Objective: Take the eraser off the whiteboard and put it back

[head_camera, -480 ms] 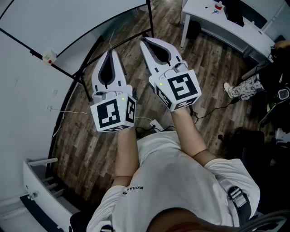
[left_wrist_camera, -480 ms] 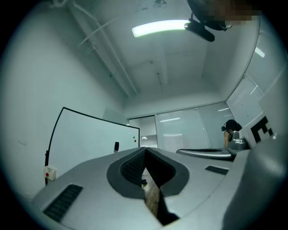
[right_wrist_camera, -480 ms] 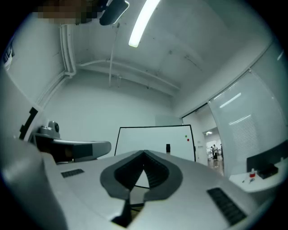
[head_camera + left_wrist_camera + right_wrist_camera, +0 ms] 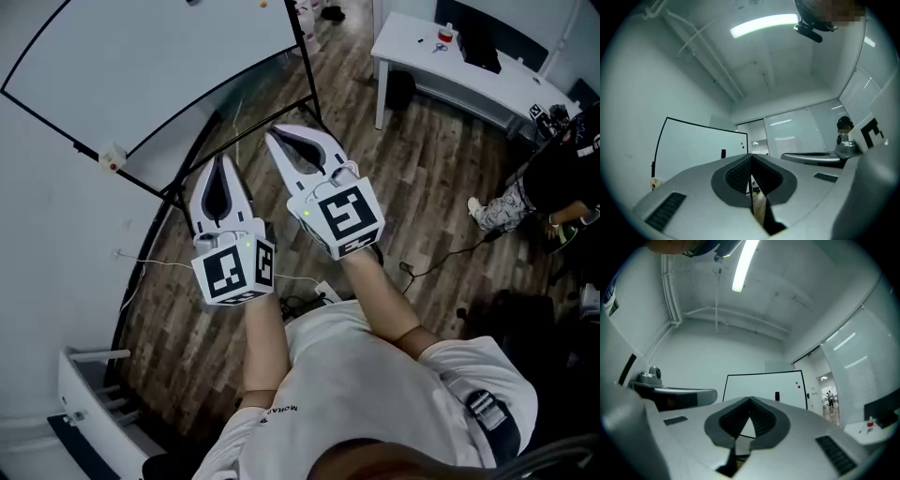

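Right gripper [image 4: 279, 137] drew leftward; eraser [image 4: 777, 395] perhaps on whiteboard [image 4: 757, 387].

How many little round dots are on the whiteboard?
2: a green dot and a red dot just under it, near the whiteboard's top right corner. The right claw hides the board's bottom, so more may be hidden.

Left hand-held gripper [image 4: 223, 161], right hand-held gripper [image 4: 274, 133]: both closed, empty

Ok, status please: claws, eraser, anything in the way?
Left claw shut, empty. Right claw shut, empty. Eraser on whiteboard, ahead, untouched. Way looks clear.
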{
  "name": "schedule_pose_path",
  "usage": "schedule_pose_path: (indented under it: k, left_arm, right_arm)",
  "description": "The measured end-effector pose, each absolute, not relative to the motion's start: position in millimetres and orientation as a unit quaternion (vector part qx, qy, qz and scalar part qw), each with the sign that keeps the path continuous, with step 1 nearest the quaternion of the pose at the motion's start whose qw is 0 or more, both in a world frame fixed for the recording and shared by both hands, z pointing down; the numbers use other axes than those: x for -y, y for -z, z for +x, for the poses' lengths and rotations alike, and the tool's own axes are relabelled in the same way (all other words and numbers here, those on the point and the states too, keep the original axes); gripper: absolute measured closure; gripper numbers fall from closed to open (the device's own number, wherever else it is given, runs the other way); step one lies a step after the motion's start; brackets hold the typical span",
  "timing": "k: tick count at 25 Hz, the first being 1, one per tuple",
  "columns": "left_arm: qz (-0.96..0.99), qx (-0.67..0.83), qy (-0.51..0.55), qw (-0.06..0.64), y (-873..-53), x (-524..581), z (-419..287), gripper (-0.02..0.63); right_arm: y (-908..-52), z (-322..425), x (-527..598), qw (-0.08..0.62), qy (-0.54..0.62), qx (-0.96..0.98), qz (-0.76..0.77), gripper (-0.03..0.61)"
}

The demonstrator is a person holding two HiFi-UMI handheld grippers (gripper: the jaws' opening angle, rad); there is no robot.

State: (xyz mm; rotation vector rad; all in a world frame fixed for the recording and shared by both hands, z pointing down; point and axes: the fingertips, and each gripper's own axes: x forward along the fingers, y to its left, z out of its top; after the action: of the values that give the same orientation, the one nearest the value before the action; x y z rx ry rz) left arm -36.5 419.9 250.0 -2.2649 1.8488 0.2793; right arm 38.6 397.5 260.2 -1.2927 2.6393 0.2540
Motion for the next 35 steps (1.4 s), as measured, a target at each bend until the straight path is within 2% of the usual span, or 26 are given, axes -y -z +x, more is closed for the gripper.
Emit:
schedule_pose_path:
  k: [9,16,25,35]
  left_arm:
    - [-0.730,-0.673,-0.081,0.083,-262.0,-403.1,38.1,0.614]
    - [-0.723,-0.682,-0.067,0.088,-271.8,-374.2,63.3,0.614]
    - [-0.733,-0.668,-0.089,0.096,-280.3,-271.7,20.2,0.614]
    - [-0.754,-0.648,-0.091,0.064,-267.6,-105.2,-92.8,0.614]
  right_arm:
    - [-267.4,120.4,-377.3,0.068,-0.079,-0.908,-0.406,0.566]
    - [-283.7,141.2,-346.7,0.067,-0.061,-0.915,-0.394,0.565]
    - [-291.6,99.2,-251.9,0.065,-0.073,-0.908,-0.407,0.566]
    - [-266.7,13.5,-88.0,0.077,-0.068,-0.880,-0.463,0.566]
